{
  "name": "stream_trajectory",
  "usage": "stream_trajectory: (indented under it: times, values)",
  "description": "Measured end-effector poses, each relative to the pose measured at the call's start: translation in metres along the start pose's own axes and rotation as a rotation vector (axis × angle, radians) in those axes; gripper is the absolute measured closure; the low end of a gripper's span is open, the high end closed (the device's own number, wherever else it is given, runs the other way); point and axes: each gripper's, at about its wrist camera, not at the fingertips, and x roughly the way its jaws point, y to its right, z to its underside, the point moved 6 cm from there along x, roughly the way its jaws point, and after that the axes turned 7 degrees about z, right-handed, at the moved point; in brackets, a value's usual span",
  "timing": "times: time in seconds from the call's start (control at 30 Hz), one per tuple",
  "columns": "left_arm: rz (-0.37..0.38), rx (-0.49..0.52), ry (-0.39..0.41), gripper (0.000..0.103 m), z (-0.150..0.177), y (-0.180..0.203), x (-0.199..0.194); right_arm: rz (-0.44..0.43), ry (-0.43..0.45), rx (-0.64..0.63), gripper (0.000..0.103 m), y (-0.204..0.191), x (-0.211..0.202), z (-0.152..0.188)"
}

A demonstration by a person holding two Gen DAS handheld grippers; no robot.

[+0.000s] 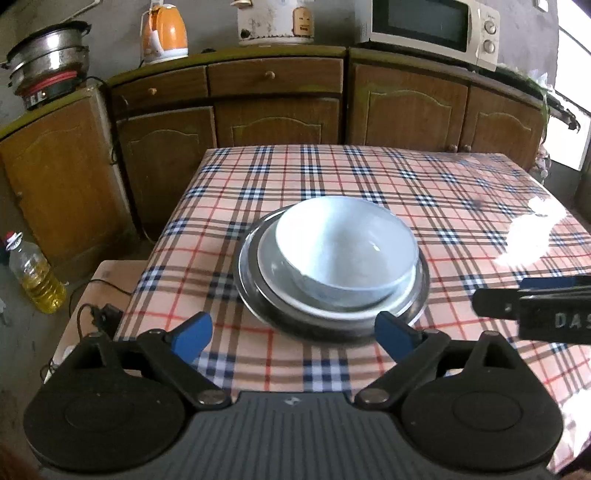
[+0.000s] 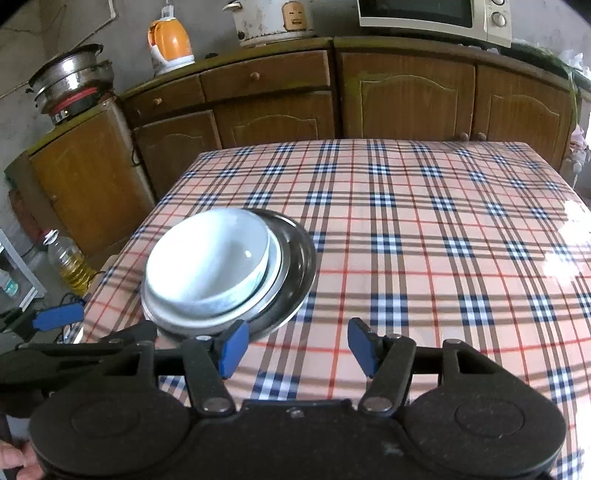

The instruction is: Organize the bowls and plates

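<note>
The white bowl (image 1: 345, 251) sits nested on a white plate (image 1: 284, 284) inside the steel plate (image 1: 247, 291); stacking looks done. Both the left gripper (image 1: 291, 332) and right gripper (image 2: 295, 347) gape wide and empty, the stack at twelve and ten o'clock.

one white bowl (image 1: 347, 251), one white plate (image 1: 273, 273), one steel plate (image 1: 247, 291), one checked table (image 1: 406, 177), one microwave (image 1: 432, 29), one orange kettle (image 1: 164, 35), one oil bottle (image 1: 35, 277), two grippers, left (image 1: 291, 332), right (image 2: 295, 347)

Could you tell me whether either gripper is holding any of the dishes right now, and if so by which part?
Nothing is held. The left gripper and right gripper are both open and empty, short of the white bowl stacked on the plates.
</note>
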Motion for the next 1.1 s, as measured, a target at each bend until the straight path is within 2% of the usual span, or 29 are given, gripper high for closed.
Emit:
stream_trajectory:
  times: [0.5,0.7,1.1]
  values:
    - [-0.040,-0.018,-0.005,0.000,0.014,0.013,-0.025,-0.025,-0.001,0.005,0.029,0.002,-0.022,0.017]
    - [-0.029,-0.054,-0.019,0.000,0.017,0.014,-0.023,-0.031,-0.004,0.016,0.029,0.006,-0.021,0.019]
    - [-0.048,-0.056,-0.052,0.000,0.022,0.016,-0.013,-0.039,-0.023,0.016,0.029,0.007,-0.015,0.022]
